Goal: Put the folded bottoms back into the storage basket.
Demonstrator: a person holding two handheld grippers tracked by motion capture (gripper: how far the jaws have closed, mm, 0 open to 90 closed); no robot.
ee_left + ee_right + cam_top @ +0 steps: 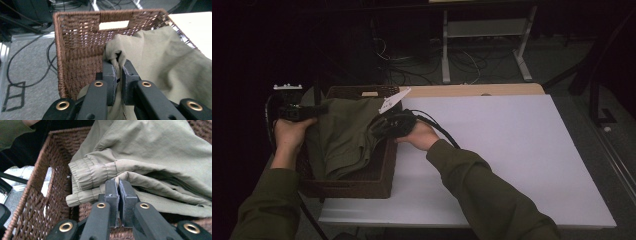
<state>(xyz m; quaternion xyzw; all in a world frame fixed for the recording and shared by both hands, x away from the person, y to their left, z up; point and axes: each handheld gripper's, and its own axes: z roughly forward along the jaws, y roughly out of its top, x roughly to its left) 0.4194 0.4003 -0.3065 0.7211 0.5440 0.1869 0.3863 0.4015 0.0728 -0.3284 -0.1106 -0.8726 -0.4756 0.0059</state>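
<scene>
High view: olive garment (pixel 344 137) lies lengthwise in wicker basket (pixel 377 182), white tag (pixel 391 101) unreadable; left tongs (pixel 119 65) and right tongs (pixel 118 182) both clench its fabric.

A big white table (pixel 512 160) sits in front. Behind it stands a grey metal stand (pixel 484 30) on the floor (pixel 552 60) — with black wires (pixel 462 62) lying around it.

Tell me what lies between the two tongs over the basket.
In the high view, the olive garment spans the stretch between the left tongs and right tongs, hanging into the wicker basket.
</scene>
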